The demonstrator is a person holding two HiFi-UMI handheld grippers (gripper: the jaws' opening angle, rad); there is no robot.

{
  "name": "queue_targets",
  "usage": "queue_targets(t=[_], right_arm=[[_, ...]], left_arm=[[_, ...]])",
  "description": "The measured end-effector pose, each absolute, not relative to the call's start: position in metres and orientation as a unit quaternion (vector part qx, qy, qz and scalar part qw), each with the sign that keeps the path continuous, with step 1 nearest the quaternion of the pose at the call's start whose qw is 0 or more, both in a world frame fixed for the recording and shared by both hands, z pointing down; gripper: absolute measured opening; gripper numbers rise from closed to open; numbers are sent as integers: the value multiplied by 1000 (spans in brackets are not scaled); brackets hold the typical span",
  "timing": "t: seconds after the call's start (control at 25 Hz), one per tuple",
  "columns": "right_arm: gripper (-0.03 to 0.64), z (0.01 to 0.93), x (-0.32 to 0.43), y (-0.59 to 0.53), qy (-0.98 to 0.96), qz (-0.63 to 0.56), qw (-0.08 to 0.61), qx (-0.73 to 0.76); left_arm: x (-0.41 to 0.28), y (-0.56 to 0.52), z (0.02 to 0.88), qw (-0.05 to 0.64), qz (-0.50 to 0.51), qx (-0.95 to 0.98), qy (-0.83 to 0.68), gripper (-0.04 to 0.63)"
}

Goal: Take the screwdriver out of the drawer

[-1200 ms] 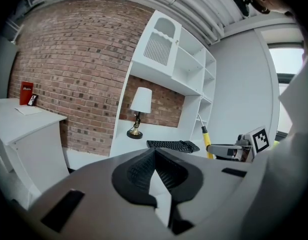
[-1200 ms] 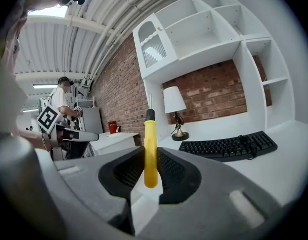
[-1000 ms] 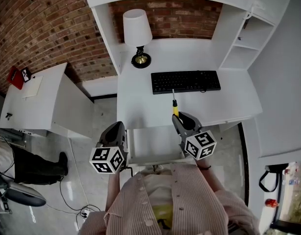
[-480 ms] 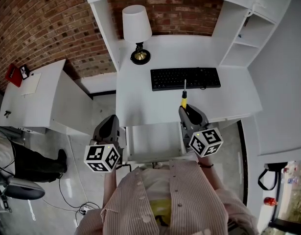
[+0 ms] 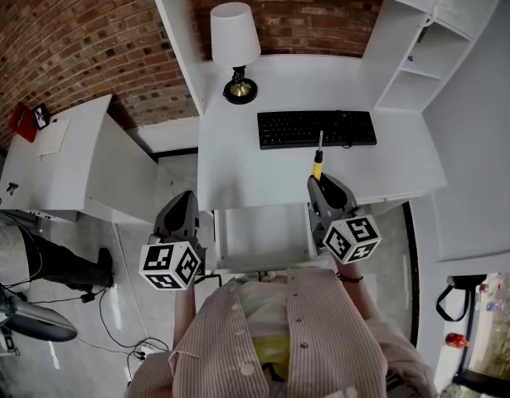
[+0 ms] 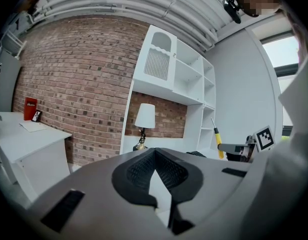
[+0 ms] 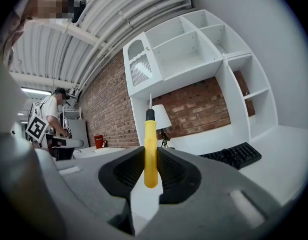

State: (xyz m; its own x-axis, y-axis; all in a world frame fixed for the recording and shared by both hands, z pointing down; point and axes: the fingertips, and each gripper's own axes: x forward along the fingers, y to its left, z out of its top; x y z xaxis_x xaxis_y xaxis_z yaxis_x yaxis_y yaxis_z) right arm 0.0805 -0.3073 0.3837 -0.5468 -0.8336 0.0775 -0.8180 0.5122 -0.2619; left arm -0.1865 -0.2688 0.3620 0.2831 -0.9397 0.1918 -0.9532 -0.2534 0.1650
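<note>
The screwdriver [image 5: 318,165], yellow-handled with a thin metal shaft, stands upright between the pads of my right gripper [image 5: 322,182], which is shut on its handle. It hangs over the white desk [image 5: 238,177], just in front of the black keyboard [image 5: 317,128]. In the right gripper view the yellow handle [image 7: 150,151] rises straight up out of the right gripper [image 7: 150,160]. The white drawer [image 5: 263,237] below the desk edge stands pulled out. My left gripper [image 5: 186,201] hovers left of the drawer, shut and holding nothing; its pads meet at the left gripper [image 6: 155,151] tip.
A white-shaded lamp [image 5: 235,44] stands at the desk's back left, under white shelving [image 5: 420,56]. A lower white side table [image 5: 64,160] sits to the left with a red item [image 5: 22,121] on it. Someone's legs [image 5: 47,268] show at the far left.
My right gripper has carried the screwdriver rightward and farther over the desk, toward the keyboard. The left gripper has drifted slightly left and higher.
</note>
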Motion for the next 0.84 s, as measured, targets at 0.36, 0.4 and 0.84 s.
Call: queue_targets(t=[0.36, 0.4, 0.84], right_arm=[[78, 387, 76, -303, 870, -132, 23, -475], [78, 387, 76, -303, 870, -133, 22, -475], [78, 387, 75, -303, 868, -135, 18, -477]], left_arm=[[-187, -266, 370, 130, 29, 792, -596, 0], [-187, -266, 371, 131, 29, 792, -595, 0], [-190, -267, 376, 142, 33, 791, -594, 0]])
